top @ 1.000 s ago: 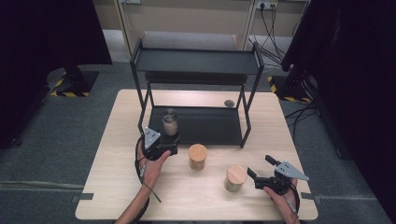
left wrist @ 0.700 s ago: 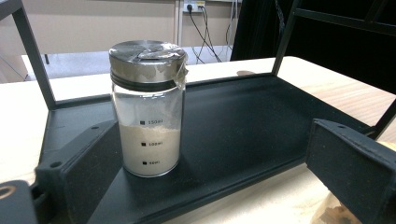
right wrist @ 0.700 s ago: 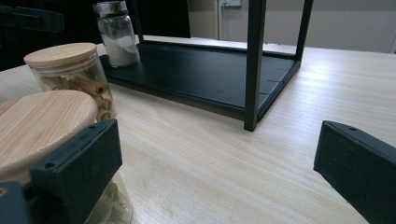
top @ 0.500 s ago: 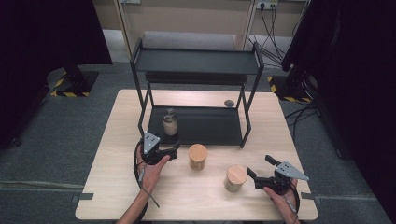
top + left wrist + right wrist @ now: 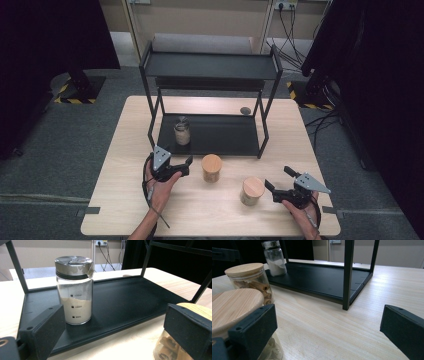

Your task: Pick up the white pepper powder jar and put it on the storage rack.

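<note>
A glass shaker jar (image 5: 74,290) of pale powder stands upright on the black rack's bottom tray (image 5: 220,135). The left hand-held gripper (image 5: 179,166), wide open and empty, sits beside a wooden-lidded jar (image 5: 211,167). Best approach: centre the jaws on that jar, close below the lid. The right hand-held gripper (image 5: 280,180) is open, empty, beside another lidded jar (image 5: 252,190).
</note>
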{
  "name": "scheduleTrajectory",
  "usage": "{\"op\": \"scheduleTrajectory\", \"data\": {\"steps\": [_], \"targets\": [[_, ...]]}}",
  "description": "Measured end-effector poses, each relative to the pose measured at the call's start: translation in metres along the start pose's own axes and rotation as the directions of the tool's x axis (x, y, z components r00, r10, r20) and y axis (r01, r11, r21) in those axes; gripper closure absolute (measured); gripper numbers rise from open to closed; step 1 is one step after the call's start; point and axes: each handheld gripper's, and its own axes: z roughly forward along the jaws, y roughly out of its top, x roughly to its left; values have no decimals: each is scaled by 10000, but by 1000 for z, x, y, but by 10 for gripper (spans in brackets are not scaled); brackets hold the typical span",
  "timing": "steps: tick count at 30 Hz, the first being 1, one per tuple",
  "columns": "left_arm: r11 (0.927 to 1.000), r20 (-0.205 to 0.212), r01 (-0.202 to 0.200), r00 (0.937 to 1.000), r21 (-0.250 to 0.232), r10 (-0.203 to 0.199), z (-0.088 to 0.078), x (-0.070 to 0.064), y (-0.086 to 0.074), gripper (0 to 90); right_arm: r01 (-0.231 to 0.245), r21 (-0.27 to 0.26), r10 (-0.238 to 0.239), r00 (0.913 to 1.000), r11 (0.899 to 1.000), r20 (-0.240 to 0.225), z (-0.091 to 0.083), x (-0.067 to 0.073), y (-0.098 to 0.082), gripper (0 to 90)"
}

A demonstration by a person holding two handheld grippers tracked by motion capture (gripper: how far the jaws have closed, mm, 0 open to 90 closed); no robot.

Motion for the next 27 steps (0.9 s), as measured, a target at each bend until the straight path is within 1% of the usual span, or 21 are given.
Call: {"op": "scheduleTrajectory", "data": {"steps": [7,27], "targets": [[9999,-42,-102,9999,9,102,-7,-1,-3,34,22,-1,-22,10000,10000,2,0,0,0,12],[9999,-42,-82,10000,93,82,-21,0,-14,33,16,-7,-16,10000,10000,-3,0,0,0,12]]}}
